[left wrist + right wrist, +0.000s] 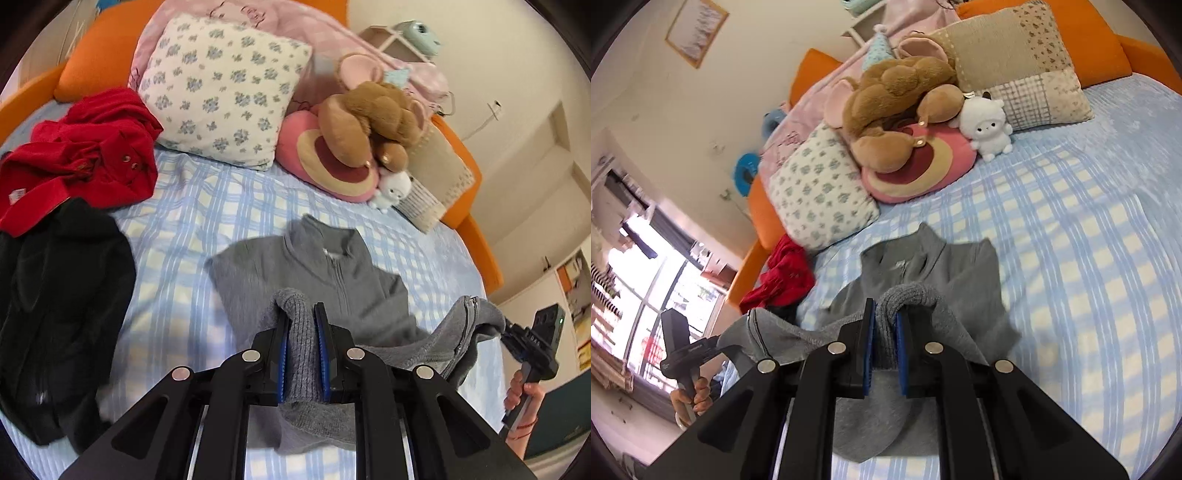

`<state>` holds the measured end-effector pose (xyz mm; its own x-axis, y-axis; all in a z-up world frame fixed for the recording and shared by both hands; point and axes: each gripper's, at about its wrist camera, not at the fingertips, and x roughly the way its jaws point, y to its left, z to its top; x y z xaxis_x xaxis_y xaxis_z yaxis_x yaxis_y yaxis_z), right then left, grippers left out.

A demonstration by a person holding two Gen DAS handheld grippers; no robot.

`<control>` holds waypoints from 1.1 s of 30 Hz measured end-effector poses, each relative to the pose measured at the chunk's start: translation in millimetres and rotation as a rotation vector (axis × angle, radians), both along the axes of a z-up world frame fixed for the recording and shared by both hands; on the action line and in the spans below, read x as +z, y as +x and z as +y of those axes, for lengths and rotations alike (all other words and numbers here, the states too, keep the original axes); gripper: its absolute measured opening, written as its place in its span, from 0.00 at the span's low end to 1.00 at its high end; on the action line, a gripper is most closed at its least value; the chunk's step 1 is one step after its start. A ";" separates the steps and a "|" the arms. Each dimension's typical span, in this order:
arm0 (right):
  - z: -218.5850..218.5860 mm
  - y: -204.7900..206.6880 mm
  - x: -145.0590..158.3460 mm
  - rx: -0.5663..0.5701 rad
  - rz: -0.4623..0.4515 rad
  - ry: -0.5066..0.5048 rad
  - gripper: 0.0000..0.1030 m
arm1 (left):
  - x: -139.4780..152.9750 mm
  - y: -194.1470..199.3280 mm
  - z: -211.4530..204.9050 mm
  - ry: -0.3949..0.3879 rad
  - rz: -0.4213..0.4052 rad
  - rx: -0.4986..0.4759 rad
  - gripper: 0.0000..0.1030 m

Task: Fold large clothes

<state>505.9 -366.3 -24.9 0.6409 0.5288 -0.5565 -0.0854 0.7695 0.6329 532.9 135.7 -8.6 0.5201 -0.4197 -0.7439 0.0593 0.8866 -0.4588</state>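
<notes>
Blue-and-white checked bedspread (1071,258) has open room to the R of the grey knit zip-up cardigan (325,280), which lies mid-bed, collar toward the pillows, w/ its near hem lifted off the cover. Black fleece jacket (59,317) and crumpled red corduroy jacket (85,155) crowd the L edge. Left gripper (302,332) & right gripper (885,328) each have jaws narrow, pinched on a fold of that hem; no readable labels.

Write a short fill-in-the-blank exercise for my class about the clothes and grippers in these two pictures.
1. Both grippers, left gripper and right gripper, are shut on the ____ zip jacket.
2. The red garment lies beside a ____ garment.
3. The brown plush toy rests on a ____ cushion.

Missing words: grey; black; pink
</notes>
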 end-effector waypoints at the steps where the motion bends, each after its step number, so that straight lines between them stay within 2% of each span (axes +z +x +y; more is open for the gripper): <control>1: -1.1 14.0 -2.2 -0.012 0.008 -0.006 0.11 | -6.3 22.6 2.2 -0.024 0.027 0.014 0.18; 5: 0.8 78.0 -20.8 -0.063 0.053 -0.050 0.11 | -28.7 82.5 5.7 -0.088 0.087 0.049 0.18; 9: -8.7 124.6 -58.3 -0.126 0.122 -0.002 0.11 | -60.5 132.7 2.5 -0.073 0.126 0.090 0.20; 11: -12.4 143.7 -79.7 -0.154 0.145 0.018 0.11 | -85.4 157.5 2.0 -0.051 0.162 0.120 0.20; 14: -9.7 166.1 -107.5 -0.172 0.170 -0.014 0.11 | -112.9 179.7 1.3 -0.047 0.197 0.139 0.22; 16: -5.2 175.9 -121.8 -0.172 0.183 -0.069 0.12 | -133.9 191.3 -2.4 -0.032 0.219 0.140 0.27; 18: 2.7 183.5 -133.2 -0.160 0.190 -0.131 0.16 | -148.7 195.2 -6.9 -0.018 0.243 0.127 0.56; 19: 5.4 183.6 -134.6 -0.155 0.188 -0.152 0.28 | -155.1 195.1 -9.1 0.010 0.243 0.129 0.62; 20: 8.2 182.4 -133.4 -0.152 0.175 -0.180 0.55 | -157.3 192.6 -9.0 0.026 0.230 0.136 0.74; 21: 9.0 180.2 -129.1 -0.162 0.156 -0.211 0.72 | -156.4 189.1 -6.0 0.029 0.214 0.146 0.86; 22: 8.5 176.3 -122.4 -0.182 0.123 -0.259 0.94 | -153.7 186.1 -1.5 0.022 0.198 0.160 0.88; 25: 8.1 161.7 -91.4 -0.205 0.051 -0.398 0.95 | -127.1 169.5 14.4 -0.005 0.117 0.189 0.89; 26: 11.3 157.6 -81.9 -0.183 0.043 -0.424 0.95 | -117.8 165.6 14.1 0.011 0.094 0.184 0.90; 28: 29.5 150.6 -66.7 -0.104 0.023 -0.474 0.95 | -93.1 155.5 -0.6 0.105 0.043 0.120 0.90; 29: 45.7 147.3 -61.3 -0.065 0.025 -0.540 0.95 | -84.0 151.4 -14.9 0.161 0.023 0.068 0.90; 30: 58.9 145.1 -59.7 -0.033 0.028 -0.582 0.95 | -75.6 144.5 -37.5 0.251 0.000 0.000 0.90; 33: 106.0 141.2 -71.8 0.081 0.076 -0.691 0.94 | -73.6 128.8 -89.9 0.429 -0.028 -0.136 0.90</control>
